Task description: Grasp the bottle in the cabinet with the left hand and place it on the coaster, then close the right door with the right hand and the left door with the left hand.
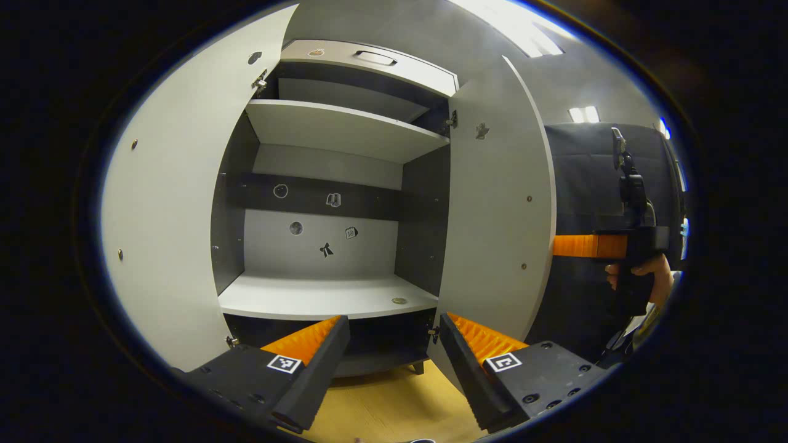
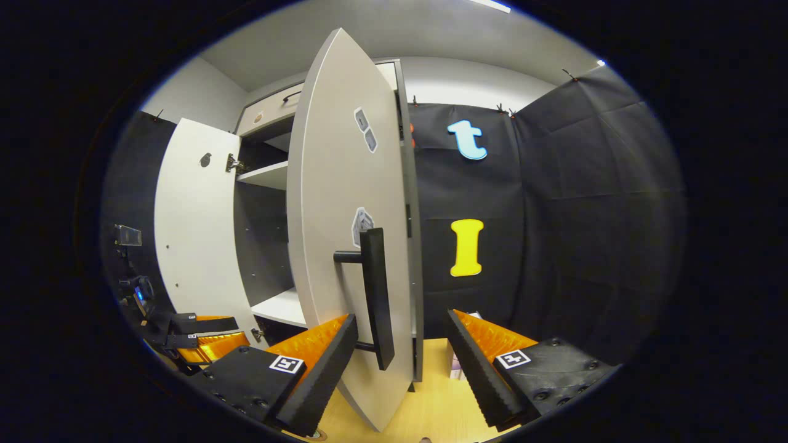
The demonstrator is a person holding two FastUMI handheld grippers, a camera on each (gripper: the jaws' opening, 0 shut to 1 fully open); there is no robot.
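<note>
Cabinet shelves (image 1: 326,298) carry no bottle (placement judged complete); both doors stand open, right tool (image 2: 400,369) wide around the right door's handle (image 2: 375,295), left tool (image 1: 394,375) wide, empty.

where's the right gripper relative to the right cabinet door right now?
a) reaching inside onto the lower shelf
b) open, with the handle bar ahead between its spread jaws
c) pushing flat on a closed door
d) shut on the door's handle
b: in the right gripper view the right gripper has its jaws spread wide, and the black handle of the open right door stands ahead in the gap between them, neither jaw pressing on it.
</note>
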